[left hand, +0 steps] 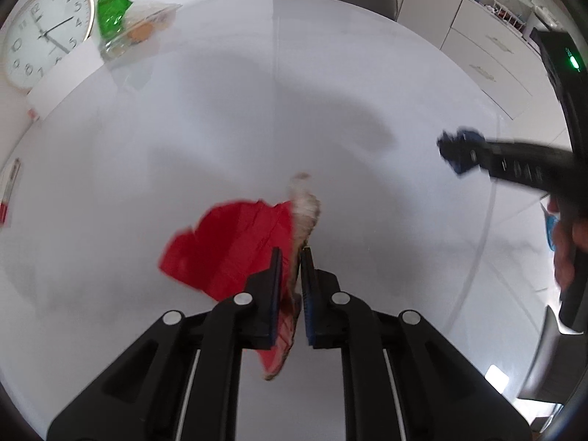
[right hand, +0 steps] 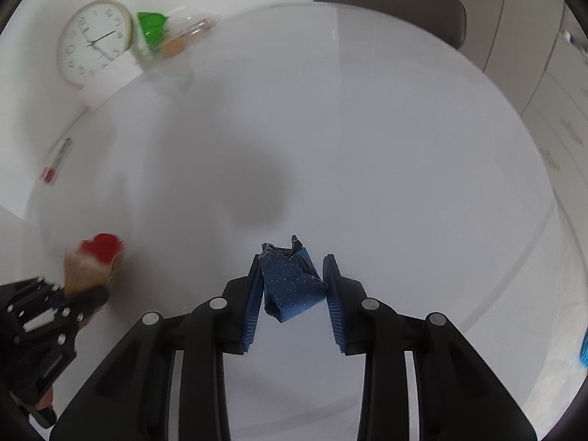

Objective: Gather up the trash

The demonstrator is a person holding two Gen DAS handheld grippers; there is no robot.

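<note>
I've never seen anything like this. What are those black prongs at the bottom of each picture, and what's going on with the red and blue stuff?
No robot here: a person holds a hand-held two-finger gripper in each hand, each carrying a wide-angle camera looking along its fingers.

The left gripper, seen from its own camera, is clamped on a crumpled red and beige paper wrapper. The right gripper, in its own view, pinches a folded blue dotted paper scrap.

Below is a round white table. At its far edge stand a round white wall clock and a clear plastic container with something green.
</note>
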